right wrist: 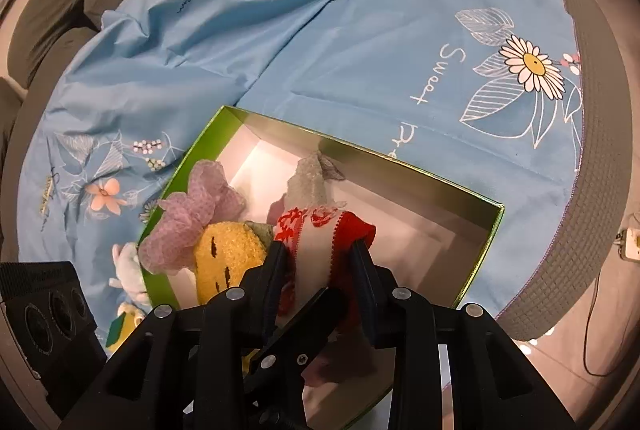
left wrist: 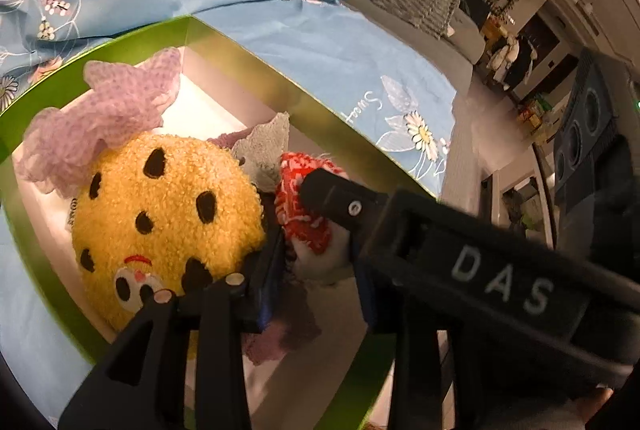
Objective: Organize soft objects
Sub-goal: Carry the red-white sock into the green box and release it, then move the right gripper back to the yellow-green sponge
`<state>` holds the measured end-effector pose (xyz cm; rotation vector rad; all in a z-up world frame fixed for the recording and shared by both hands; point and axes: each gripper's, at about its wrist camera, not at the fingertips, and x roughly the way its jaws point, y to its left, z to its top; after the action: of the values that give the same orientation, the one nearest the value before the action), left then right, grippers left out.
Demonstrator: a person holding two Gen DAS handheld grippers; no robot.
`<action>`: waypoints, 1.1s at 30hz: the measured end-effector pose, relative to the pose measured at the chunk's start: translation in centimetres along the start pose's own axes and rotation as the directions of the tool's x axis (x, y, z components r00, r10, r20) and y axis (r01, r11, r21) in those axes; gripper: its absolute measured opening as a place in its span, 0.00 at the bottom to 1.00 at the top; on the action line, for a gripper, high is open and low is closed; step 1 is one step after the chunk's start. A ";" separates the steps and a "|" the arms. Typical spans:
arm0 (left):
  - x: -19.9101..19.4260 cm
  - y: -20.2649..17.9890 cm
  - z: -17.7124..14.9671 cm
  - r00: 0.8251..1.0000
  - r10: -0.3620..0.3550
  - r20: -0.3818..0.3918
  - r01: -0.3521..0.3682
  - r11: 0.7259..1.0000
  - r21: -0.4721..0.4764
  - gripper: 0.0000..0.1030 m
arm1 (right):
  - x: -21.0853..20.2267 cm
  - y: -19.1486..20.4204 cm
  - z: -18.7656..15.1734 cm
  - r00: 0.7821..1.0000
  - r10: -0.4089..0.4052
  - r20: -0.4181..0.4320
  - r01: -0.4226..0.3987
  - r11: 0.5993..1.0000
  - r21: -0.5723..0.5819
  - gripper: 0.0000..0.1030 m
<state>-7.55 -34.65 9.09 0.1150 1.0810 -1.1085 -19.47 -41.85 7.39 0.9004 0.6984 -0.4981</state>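
Red-and-white knit sits over the green box, between my left tool fingers, narrow, beside yellow plush | right view: right tool narrowly pinching same knit; uneven letting-go could drape it on the rim | box floor hidden.

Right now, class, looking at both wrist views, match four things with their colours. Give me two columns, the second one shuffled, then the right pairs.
Things:
1. round plush toy
2. knitted sock
3. open box
4. bed sheet

Colours:
A. light blue with daisies
B. green outside, white inside
C. yellow with black spots
D. red and white

Pairs: 1-C, 2-D, 3-B, 4-A
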 end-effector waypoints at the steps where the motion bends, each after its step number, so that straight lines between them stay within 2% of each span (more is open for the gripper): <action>1: -0.7 0.1 -0.1 1.000 0.000 0.014 0.000 1.000 -0.003 0.35 | -0.2 0.1 0.0 1.000 0.002 0.006 -0.002 1.000 -0.001 0.45; 2: -1.4 0.1 -0.3 1.000 0.003 0.027 -0.003 1.000 -0.004 0.39 | -0.5 0.2 0.0 1.000 -0.003 0.016 0.003 1.000 0.000 0.53; 4: -2.6 0.1 -0.4 0.998 0.004 0.055 -0.004 1.000 0.000 0.48 | -1.4 0.4 -0.1 0.998 -0.009 0.055 0.009 1.000 -0.005 0.62; 6: -4.6 0.1 -0.7 0.994 0.012 0.105 -0.013 1.000 0.005 0.65 | -2.4 0.7 0.0 0.995 -0.015 0.101 0.016 1.000 -0.013 0.65; 7: -5.1 0.1 -0.8 0.993 0.020 0.120 -0.021 1.000 0.005 0.78 | -2.8 0.9 0.0 0.993 -0.017 0.119 0.020 1.000 -0.016 0.67; 9: -6.8 0.6 -1.4 0.985 0.053 0.162 -0.054 0.999 0.000 0.81 | -3.6 1.2 -0.1 0.989 -0.016 0.146 0.019 1.000 -0.018 0.71; 11: -8.2 1.3 -1.9 0.979 0.080 0.186 -0.077 0.997 -0.022 0.81 | -4.4 1.5 -0.2 0.985 -0.002 0.171 0.006 1.000 -0.022 0.81; 13: -9.8 2.5 -2.5 0.972 0.105 0.209 -0.095 0.994 -0.060 0.82 | -5.3 2.1 -0.5 0.979 -0.007 0.201 0.014 0.999 -0.036 0.86; 16: -12.3 4.1 -3.9 0.952 0.157 0.263 -0.131 0.985 -0.111 0.85 | -6.2 3.3 -0.9 0.970 -0.017 0.244 0.035 0.997 -0.071 0.88; 21: -17.2 7.4 -7.6 0.890 0.292 0.351 -0.228 0.950 -0.212 0.86 | -7.2 5.5 -1.8 0.961 0.012 0.276 0.024 0.991 -0.129 0.93; 24: -19.6 10.3 -9.8 0.842 0.407 0.353 -0.311 0.903 -0.297 0.92 | -7.6 7.0 -2.7 0.955 0.014 0.298 0.039 0.984 -0.174 0.94; 26: -21.2 12.1 -11.6 0.802 0.473 0.365 -0.340 0.864 -0.372 0.97 | -7.6 7.9 -3.0 0.953 0.014 0.302 0.051 0.977 -0.206 0.94; 28: -22.9 14.0 -13.5 0.775 0.503 0.383 -0.327 0.837 -0.438 0.98 | -7.7 8.7 -3.5 0.952 0.020 0.305 0.054 0.971 -0.233 0.94; 31: -24.7 16.4 -15.7 0.758 0.526 0.387 -0.279 0.796 -0.537 0.99 | -7.6 10.3 -4.3 0.951 0.039 0.307 0.051 0.958 -0.282 0.94; 32: -25.3 17.2 -16.4 0.750 0.539 0.384 -0.265 0.776 -0.572 0.99 | -7.6 10.8 -4.7 0.951 0.042 0.306 0.054 0.953 -0.298 0.94; 33: -26.0 18.3 -17.3 0.734 0.565 0.377 -0.257 0.745 -0.615 0.99 | -7.5 11.3 -5.0 0.951 0.045 0.304 0.056 0.947 -0.316 0.94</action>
<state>-5.29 1.34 11.97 -0.3650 0.7388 -0.3364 -18.77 -30.85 16.71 0.4983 0.4766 -0.4992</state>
